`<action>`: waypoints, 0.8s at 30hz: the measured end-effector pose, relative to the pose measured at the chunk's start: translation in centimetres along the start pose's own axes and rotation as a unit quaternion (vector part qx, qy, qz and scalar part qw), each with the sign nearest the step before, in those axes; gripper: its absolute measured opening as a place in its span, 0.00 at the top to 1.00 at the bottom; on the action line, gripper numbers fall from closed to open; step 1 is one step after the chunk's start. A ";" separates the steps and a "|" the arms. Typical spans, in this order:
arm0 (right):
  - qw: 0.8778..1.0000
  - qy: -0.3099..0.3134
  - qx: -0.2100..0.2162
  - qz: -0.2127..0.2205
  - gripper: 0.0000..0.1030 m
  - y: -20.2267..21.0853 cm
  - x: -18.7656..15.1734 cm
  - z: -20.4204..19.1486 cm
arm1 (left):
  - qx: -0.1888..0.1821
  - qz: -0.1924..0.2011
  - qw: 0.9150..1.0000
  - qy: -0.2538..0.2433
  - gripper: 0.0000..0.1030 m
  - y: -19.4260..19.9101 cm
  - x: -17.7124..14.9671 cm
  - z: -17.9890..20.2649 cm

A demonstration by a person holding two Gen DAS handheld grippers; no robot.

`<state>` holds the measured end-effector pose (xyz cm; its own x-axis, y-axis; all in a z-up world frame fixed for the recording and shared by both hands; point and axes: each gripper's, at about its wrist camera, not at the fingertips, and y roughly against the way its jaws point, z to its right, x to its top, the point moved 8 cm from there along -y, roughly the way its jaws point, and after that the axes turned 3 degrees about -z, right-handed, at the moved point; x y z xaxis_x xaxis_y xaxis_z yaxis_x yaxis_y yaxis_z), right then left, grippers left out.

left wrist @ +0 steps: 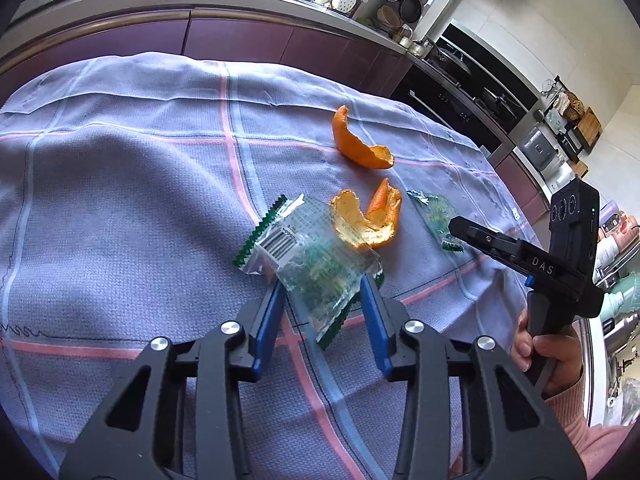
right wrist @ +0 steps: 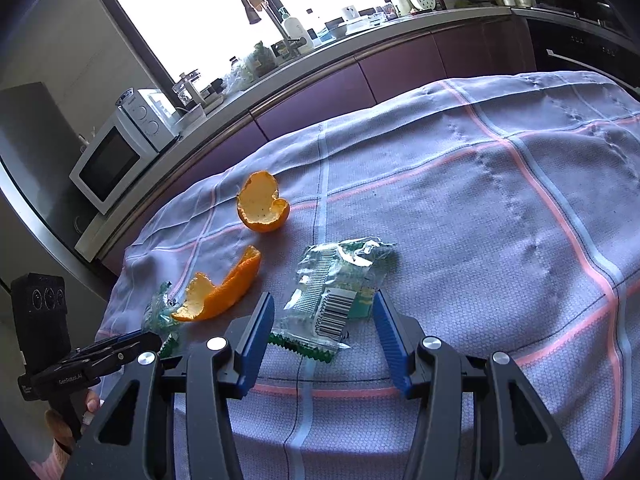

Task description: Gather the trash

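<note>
While the crinkled clear plastic wrapper with green print (left wrist: 316,268) lies on the lilac checked tablecloth (left wrist: 120,200), touching a curled orange peel (left wrist: 368,220), the left gripper (left wrist: 322,292) should, I think, close squarely across it and miss the peel. It slants down, half-spread, blue pads at the wrapper's edges, no firm pinch showing. The right gripper (right wrist: 323,300) hangs spread beside it.
</note>
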<state>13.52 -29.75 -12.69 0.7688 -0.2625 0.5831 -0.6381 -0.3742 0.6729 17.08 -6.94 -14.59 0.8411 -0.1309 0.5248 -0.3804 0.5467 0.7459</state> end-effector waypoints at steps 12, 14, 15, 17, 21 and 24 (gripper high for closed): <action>1.000 0.005 0.004 -0.006 0.72 -0.3 -0.2 -0.4 | -0.013 0.005 1.000 -0.006 0.90 -0.1 -0.1 0.5; 1.000 0.006 0.009 -0.007 0.76 -0.3 -0.3 -0.6 | -0.013 0.008 1.000 -0.008 0.90 0.2 -0.1 0.6; 1.000 0.007 0.010 -0.006 0.77 -0.2 -0.3 -0.6 | -0.015 0.010 1.000 -0.010 0.91 0.4 -0.1 0.5; 1.000 0.007 0.013 -0.005 0.77 -0.1 -0.3 -0.6 | -0.012 0.015 1.000 -0.011 0.91 0.8 -0.2 0.4; 1.000 0.005 0.020 0.004 0.78 0.5 -0.3 -0.7 | -0.011 0.024 1.000 -0.009 0.91 1.7 -0.3 -0.1; 1.000 0.006 0.024 0.012 0.78 1.2 -0.4 -0.7 | -0.008 0.034 0.999 -0.014 0.91 2.6 -0.4 -0.3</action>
<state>12.44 -29.51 -11.78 0.7530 -0.2613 0.6039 -0.6530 -0.4096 0.6370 15.83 -5.20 -13.00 0.8021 -0.1154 0.5860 -0.4309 0.5676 0.7015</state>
